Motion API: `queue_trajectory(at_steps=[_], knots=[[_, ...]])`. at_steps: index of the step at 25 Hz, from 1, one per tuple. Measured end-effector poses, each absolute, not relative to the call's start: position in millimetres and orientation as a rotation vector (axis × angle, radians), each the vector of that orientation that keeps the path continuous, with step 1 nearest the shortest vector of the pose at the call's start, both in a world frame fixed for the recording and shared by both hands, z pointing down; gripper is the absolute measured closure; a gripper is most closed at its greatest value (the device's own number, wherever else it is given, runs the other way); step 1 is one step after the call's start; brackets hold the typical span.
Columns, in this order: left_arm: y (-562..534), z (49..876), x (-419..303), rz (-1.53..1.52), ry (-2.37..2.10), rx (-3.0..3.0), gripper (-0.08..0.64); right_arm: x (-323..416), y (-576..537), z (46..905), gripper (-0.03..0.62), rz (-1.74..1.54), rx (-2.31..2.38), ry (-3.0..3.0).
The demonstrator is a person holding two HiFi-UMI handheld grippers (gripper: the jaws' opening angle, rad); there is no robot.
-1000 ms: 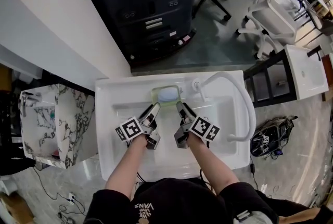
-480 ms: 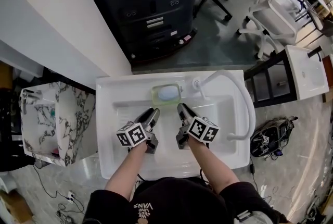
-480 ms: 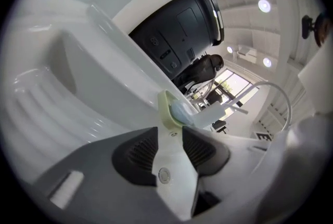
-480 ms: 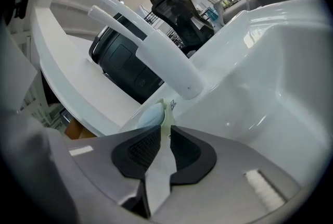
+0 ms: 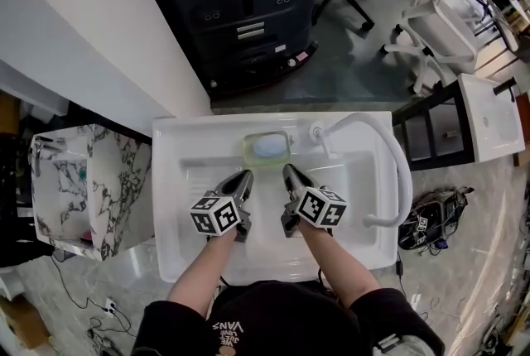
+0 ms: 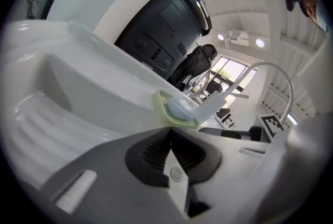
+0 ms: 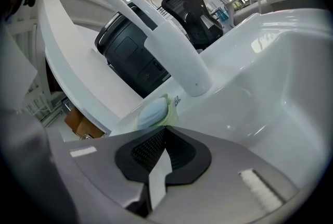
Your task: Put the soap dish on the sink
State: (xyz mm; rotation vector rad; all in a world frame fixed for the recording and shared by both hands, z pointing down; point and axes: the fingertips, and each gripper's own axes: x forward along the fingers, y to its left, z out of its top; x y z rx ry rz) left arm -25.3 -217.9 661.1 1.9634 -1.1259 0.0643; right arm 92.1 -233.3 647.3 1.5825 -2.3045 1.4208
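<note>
Placement looks finished to me. Working from the left, my left gripper point(image 5: 245, 178) hangs over the basin of the white ceramic sink point(image 5: 195, 139), its fingers pressed together on nothing and its tip short of the ledge. Ahead, between the two tools, the pale green rectangular soap dish point(image 5: 248, 156) sits flat on the sink's back ledge with a pale blue oval soap bar point(image 5: 268, 147) in it, touched by neither gripper. My right gripper point(image 5: 289, 172) mirrors the left, fingers closed and empty, with the white curved tap point(image 5: 364, 121) just beyond to the right. I judge nothing remains but pulling clear. A second ago both pairs of fingers were spread at the dish's near edge; they have since shut and backed off slightly, and the dish has not shifted.
</note>
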Motion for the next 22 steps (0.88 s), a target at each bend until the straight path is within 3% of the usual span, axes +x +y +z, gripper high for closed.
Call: queue_trajectory(at_steps=[22], knots=[[-244,658,-27,0.024,-1.157,1.945,0.508,87,-247,648,0.591,1.453,1.575,-2.310]])
